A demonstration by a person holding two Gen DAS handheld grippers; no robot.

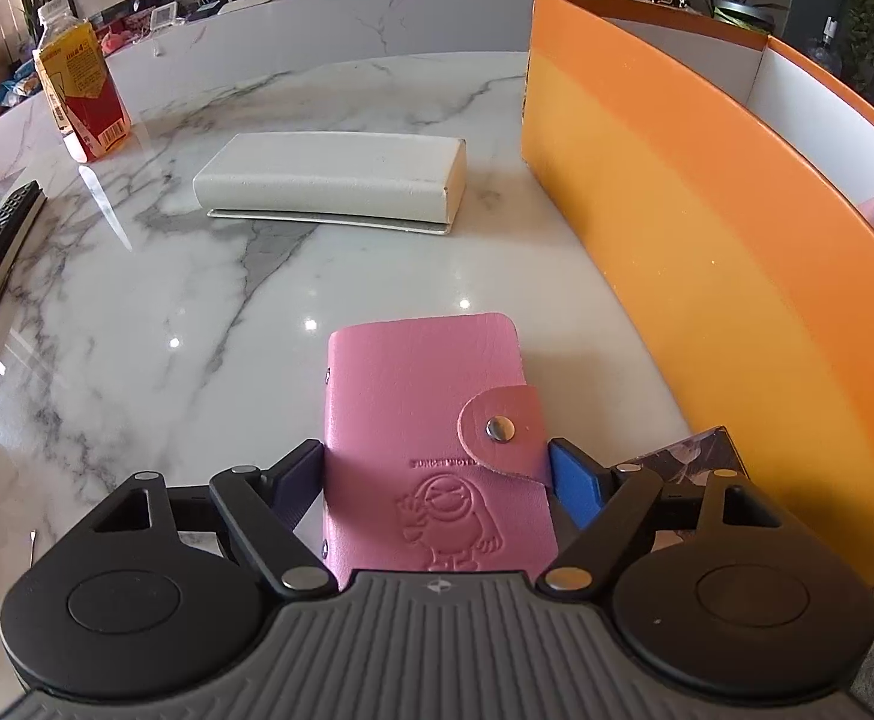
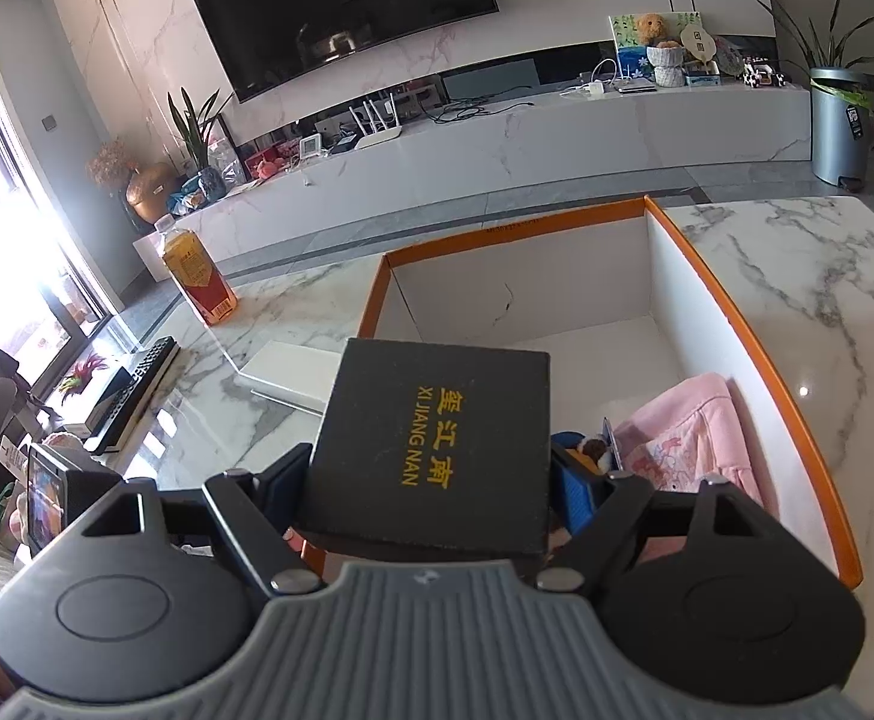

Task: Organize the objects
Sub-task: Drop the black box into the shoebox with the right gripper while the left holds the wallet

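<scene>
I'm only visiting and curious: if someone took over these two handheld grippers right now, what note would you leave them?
Left gripper: straddles the pink card holder lying on the table; grip unclear.
Right gripper: clamped on the black box, held over the orange box.
Done: pink cloth is inside the orange box.
Left: black box, card holder, white case, perhaps the bottle.

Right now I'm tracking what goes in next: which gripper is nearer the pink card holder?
Left. The left gripper straddles the pink card holder on the table; the right gripper holds a black box over the orange bin.
</scene>
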